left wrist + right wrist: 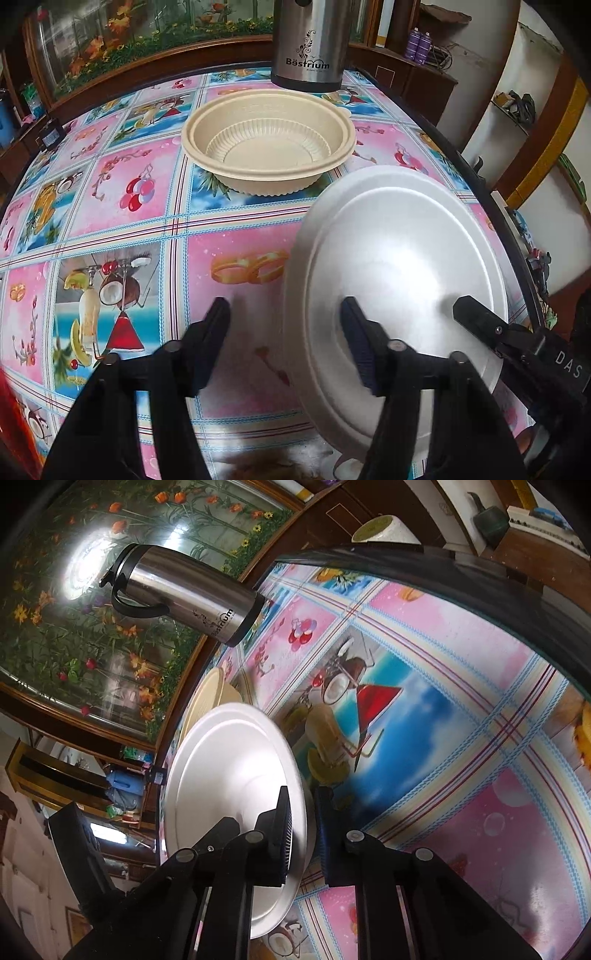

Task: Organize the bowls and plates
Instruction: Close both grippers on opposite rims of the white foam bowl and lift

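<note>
While the right hand-held gripper [303, 812] is clamped on the near rim of the white plate [399, 266], one finger above the rim and one below, we hold that plate tilted with its far edge raised over the counter [147, 229]. Our left hand-held gripper [284, 325] stands open just beside the plate: its right finger lies over the plate's surface and its left finger over the bare patterned cloth, and it grips nothing. Whether that finger touches the plate we cannot tell. Beyond the plate sits the tan bowl [269, 144], upright and empty, resting on the counter in front of the steel flask [306, 44]. We judge the task to be at an early stage: the plate is gripped and partly lifted but not yet set in any final place, and the bowl appears untouched. What remains, as far as both views show, is to carry the plate to its place, and then to deal with the bowl. No other plates or bowls are clearly in view.
</note>
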`<state>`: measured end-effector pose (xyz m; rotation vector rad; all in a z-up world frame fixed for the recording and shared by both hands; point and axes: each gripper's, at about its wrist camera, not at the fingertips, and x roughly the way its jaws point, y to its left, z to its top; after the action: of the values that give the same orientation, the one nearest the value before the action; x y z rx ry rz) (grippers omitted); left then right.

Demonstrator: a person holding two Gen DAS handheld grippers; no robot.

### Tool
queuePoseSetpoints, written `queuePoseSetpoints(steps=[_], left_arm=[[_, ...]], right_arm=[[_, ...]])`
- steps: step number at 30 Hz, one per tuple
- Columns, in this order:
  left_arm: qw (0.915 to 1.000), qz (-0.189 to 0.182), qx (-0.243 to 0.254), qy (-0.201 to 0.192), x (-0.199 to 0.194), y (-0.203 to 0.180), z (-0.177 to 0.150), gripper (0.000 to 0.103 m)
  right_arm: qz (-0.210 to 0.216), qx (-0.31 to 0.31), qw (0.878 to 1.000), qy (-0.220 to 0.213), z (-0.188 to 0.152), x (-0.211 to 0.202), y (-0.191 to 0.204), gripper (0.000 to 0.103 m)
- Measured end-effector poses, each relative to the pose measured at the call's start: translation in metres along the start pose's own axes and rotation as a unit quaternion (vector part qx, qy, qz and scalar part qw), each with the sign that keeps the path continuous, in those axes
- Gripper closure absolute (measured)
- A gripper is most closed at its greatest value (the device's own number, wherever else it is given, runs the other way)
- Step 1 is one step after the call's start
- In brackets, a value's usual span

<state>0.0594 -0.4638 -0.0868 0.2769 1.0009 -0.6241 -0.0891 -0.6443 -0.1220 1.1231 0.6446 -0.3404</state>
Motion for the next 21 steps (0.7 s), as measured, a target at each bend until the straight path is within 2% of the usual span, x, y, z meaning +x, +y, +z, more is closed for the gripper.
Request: queuePoseSetpoints(steps=[4, 8, 13, 21], left_arm=[[0.9997, -0.023, -0.009, 0.006, 0.001, 0.002, -0.002, 0.071], [0.9996, -0.029, 0.001, 0.0, -0.004, -0.003, -0.004, 0.08], [0.9984, -0.055, -0.007, 0.004, -0.009, 0.0, -0.006, 0.093], [0.9977, -0.066, -0.009, 0.013, -0.016, 0.008, -0.017, 0.094]], right_arm=[[0.002, -0.006, 1.0, -0.003, -0.001, -0.001, 0.003, 0.09], [0.0, -0.016, 1.0, -0.007, -0.001, -0.001, 0.006, 0.091], [-0.014, -0.028, 0.999, -0.012, -0.002, -0.001, 0.01, 0.095], [0.0, -0.033, 0.999, -0.014, -0.007, -0.004, 0.011, 0.095]])
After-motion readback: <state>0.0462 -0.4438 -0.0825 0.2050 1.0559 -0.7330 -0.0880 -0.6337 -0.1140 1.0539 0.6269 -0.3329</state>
